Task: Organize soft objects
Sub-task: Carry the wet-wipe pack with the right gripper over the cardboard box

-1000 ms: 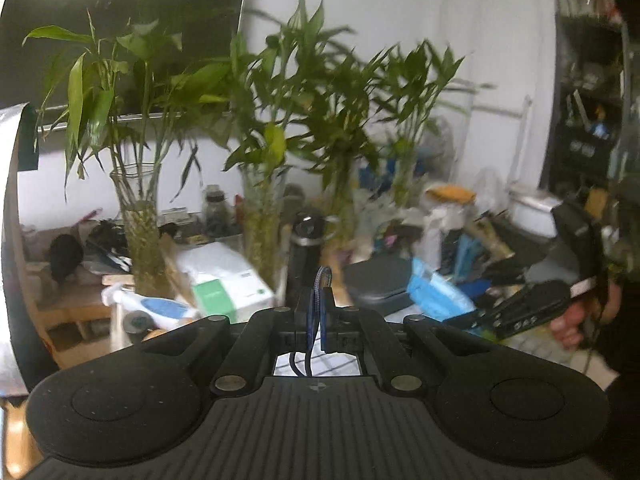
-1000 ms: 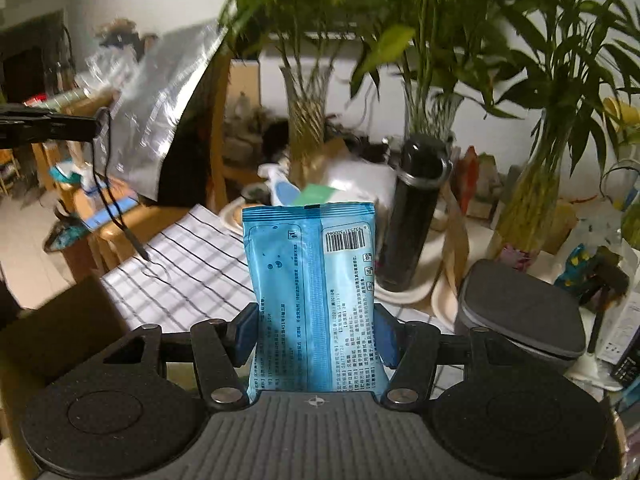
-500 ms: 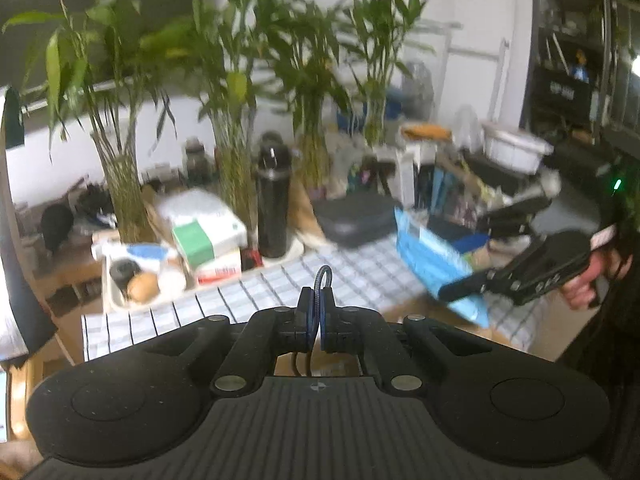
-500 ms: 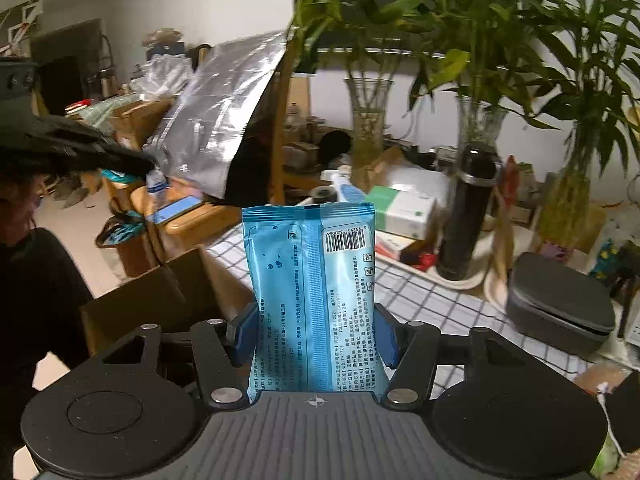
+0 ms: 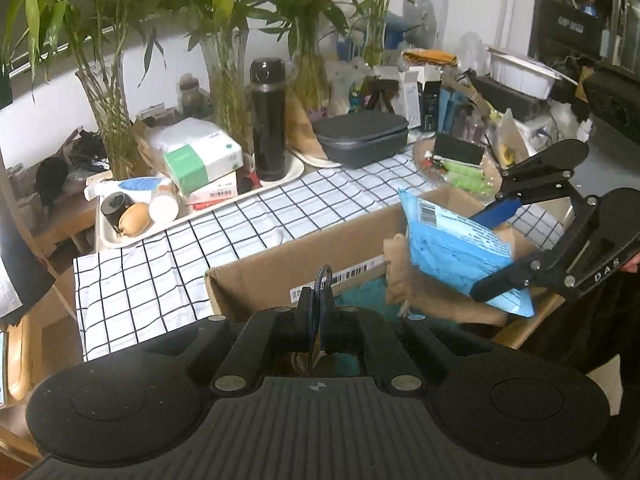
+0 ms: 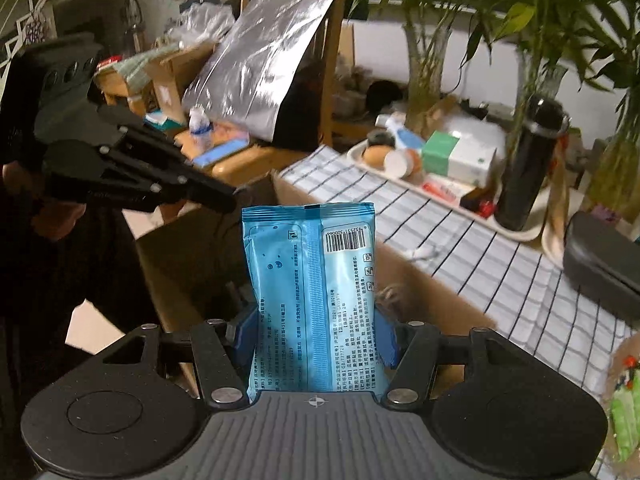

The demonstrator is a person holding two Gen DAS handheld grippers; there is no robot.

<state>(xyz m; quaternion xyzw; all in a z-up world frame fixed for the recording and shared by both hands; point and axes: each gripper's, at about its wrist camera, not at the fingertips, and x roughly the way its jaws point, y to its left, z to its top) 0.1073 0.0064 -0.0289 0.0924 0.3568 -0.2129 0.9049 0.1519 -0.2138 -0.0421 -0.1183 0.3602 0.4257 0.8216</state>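
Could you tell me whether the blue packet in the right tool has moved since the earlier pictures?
Yes. In the left wrist view the blue packet has come down from beside the grey case to over the open cardboard box.

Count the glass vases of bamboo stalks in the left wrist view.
4, all along the wall: one far left, one beside the black flask, one right of it, one further right. Clutter may hide others.

I see the blue pack (image 6: 312,296), barcode side facing me, upright between blue pads, over the open box (image 5: 280,276); cord (image 5: 322,280) pinched, looped.
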